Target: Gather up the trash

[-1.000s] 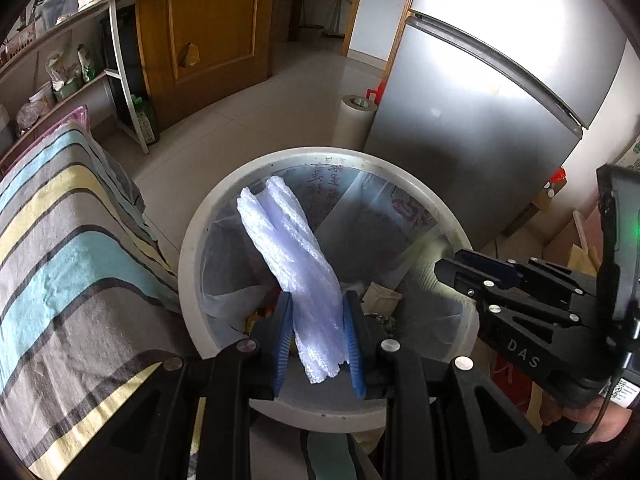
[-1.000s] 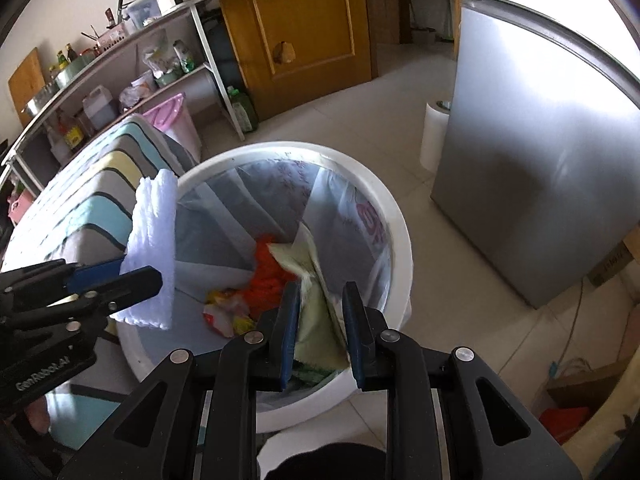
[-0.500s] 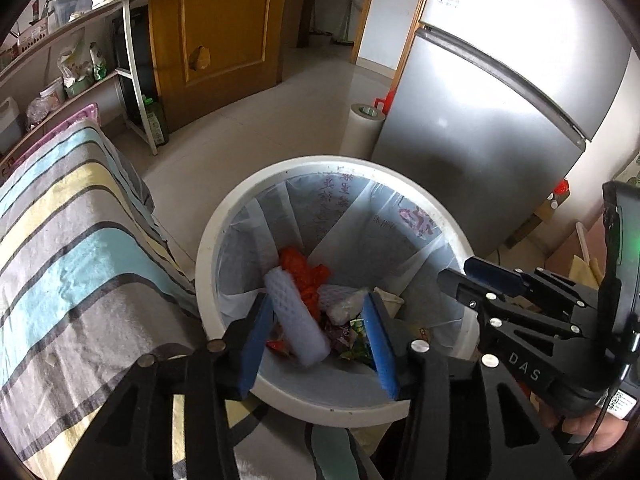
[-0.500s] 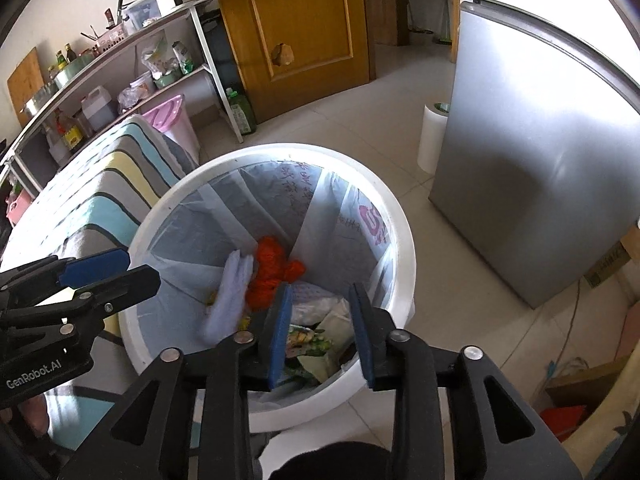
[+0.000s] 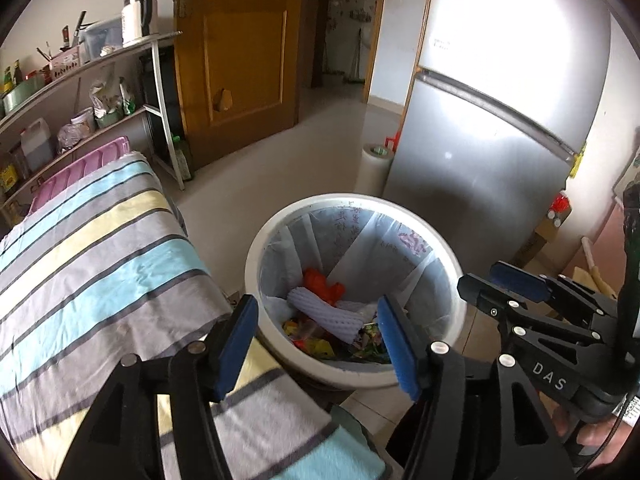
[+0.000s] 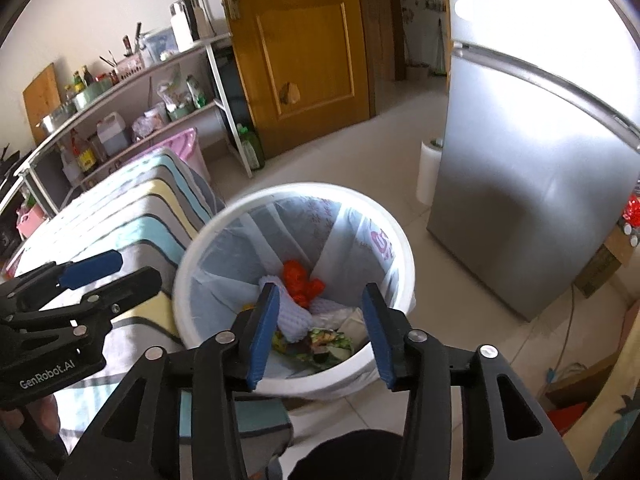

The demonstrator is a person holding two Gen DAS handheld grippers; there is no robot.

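Note:
A white bin (image 5: pixel 256 256) with a clear liner stands on the floor beside the striped table. Inside lie a white foam net (image 5: pixel 324 312), orange scraps (image 5: pixel 320 282) and coloured wrappers (image 5: pixel 316 344). My left gripper (image 5: pixel 318 344) hovers above the bin's near rim. Its jaws are opening and hold nothing. The right gripper (image 6: pixel 320 332) hangs above the same bin (image 6: pixel 400 240), jaws opening, nothing between its blue pads. Below it I see the foam net (image 6: pixel 292 316) and a green wrapper (image 6: pixel 328 340). Each gripper shows in the other's view, the right gripper (image 5: pixel 516 280) and the left gripper (image 6: pixel 100 276).
A striped cloth (image 5: pixel 100 260) covers the surface left of the bin. A silver fridge (image 5: pixel 500 160) stands at the right, with a white roll (image 5: pixel 374 168) at its corner. A wooden door (image 5: pixel 240 60) and cluttered shelves (image 5: pixel 80 100) line the back. Cardboard boxes (image 6: pixel 600 264) sit beside the fridge.
The left gripper let go of the foam net and the right one its greenish wrapper. Both pieces fell into the bin. Both grippers opened wider and rose back from the bin.

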